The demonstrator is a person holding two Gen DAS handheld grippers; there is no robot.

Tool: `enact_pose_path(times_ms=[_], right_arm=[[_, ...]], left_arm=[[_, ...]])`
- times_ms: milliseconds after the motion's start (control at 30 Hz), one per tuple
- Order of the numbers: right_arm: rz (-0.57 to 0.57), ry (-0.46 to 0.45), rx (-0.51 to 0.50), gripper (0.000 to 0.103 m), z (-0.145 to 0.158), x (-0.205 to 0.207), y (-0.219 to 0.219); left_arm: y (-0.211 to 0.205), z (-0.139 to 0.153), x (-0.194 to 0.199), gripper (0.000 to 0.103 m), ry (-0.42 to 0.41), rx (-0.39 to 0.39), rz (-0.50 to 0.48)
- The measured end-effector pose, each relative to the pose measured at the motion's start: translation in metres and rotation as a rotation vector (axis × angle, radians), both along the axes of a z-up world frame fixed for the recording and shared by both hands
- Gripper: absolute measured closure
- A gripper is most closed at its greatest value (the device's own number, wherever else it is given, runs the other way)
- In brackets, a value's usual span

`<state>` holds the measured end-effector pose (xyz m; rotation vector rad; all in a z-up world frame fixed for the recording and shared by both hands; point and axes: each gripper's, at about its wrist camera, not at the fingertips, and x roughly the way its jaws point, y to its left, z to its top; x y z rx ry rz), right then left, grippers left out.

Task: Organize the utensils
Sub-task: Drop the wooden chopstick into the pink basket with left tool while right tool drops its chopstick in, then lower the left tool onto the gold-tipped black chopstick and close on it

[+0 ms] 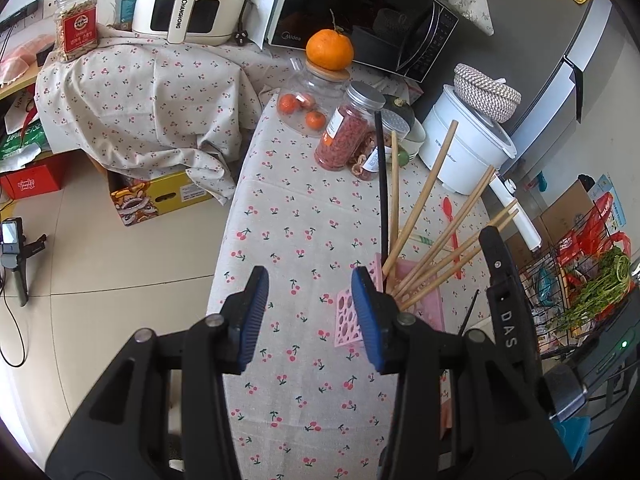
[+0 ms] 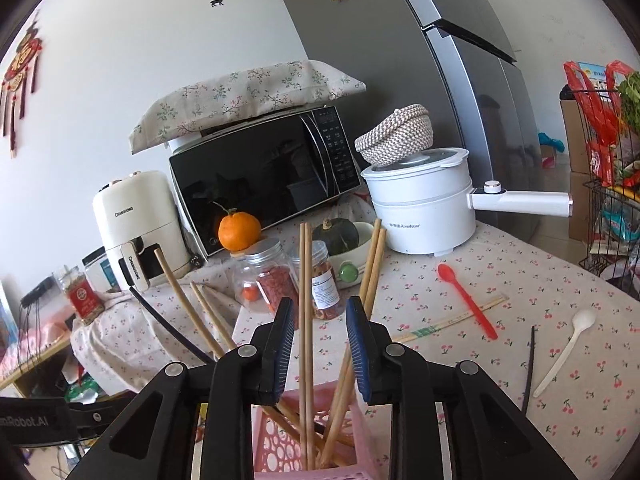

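Note:
A pink perforated utensil holder [image 1: 352, 316] [image 2: 320, 440] stands on the cherry-print tablecloth and holds several wooden chopsticks [image 1: 424, 204] [image 2: 306, 320] and one black chopstick [image 1: 382, 200]. My left gripper [image 1: 310, 316] is open and empty, its right finger just left of the holder. My right gripper [image 2: 320, 344] is open just above the holder, with a pair of wooden chopsticks standing between its fingers, not clamped. On the cloth lie a red spoon [image 2: 468, 300] [image 1: 452, 224], a white spoon [image 2: 564, 352], a wrapped chopstick pair [image 2: 448, 320] and a loose black chopstick [image 2: 530, 368].
At the back stand jars [image 2: 276, 280], an orange [image 2: 239, 232], a microwave [image 2: 264, 176], a white electric pot [image 2: 424, 212] with a long handle and an air fryer [image 2: 136, 220]. A wire basket with groceries [image 2: 612, 208] stands right of the table. The table's left edge drops to the floor [image 1: 120, 264].

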<state>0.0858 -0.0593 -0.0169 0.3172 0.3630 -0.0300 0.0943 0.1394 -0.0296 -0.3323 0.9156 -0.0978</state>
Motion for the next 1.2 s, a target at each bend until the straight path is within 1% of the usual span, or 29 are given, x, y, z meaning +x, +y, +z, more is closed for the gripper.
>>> enact_pose_path(times_ms=[33,100,200,300,333,400,500,700,800,833,933,1000,1067,1200], right_arm=[[0.005,0.009,-0.007,0.061,0.005,0.0,-0.006],[0.004,0.031,-0.042,0.054,0.015,-0.001,-0.018],[0.006,0.084,-0.11,0.05,0.026,-0.001,-0.036],[0.016,0.156,-0.131,0.04,0.03,-0.001,-0.06],[0.026,0.194,-0.134,0.036,0.03,0.001,-0.069],[0.045,0.271,-0.137,0.035,0.028,0.005,-0.086],[0.052,0.367,-0.128,0.033,0.021,0.006,-0.112],[0.054,0.504,-0.069,0.029,0.0,0.001,-0.159],[0.043,0.586,-0.037,0.028,-0.011,0.002,-0.183],[0.045,0.612,-0.024,0.027,-0.014,0.002,-0.19],[0.063,0.701,-0.008,0.024,-0.025,0.003,-0.209],[0.072,0.742,0.003,0.024,-0.033,0.002,-0.221],[0.056,0.772,0.015,0.024,-0.039,0.0,-0.234],[0.048,0.805,0.034,0.023,-0.047,0.003,-0.258]], left_arm=[[-0.002,0.0,0.0,0.058,0.002,-0.002,-0.005],[-0.008,0.0,-0.001,0.053,0.007,-0.009,-0.014],[-0.018,0.002,-0.005,0.047,0.004,-0.013,-0.03],[-0.033,0.003,-0.009,0.043,-0.004,0.007,-0.057],[-0.039,0.004,-0.01,0.042,-0.005,0.017,-0.069],[-0.049,0.002,-0.012,0.038,0.001,0.036,-0.098],[-0.067,0.0,-0.015,0.037,0.016,0.062,-0.144],[-0.105,-0.007,-0.024,0.033,0.047,0.089,-0.24],[-0.127,-0.015,-0.028,0.033,0.068,0.128,-0.294],[-0.134,-0.018,-0.028,0.033,0.076,0.138,-0.309],[-0.154,-0.028,-0.031,0.033,0.105,0.136,-0.367],[-0.166,-0.034,-0.032,0.033,0.122,0.137,-0.394],[-0.177,-0.04,-0.031,0.033,0.134,0.151,-0.412],[-0.203,-0.05,-0.025,0.033,0.169,0.184,-0.445]])
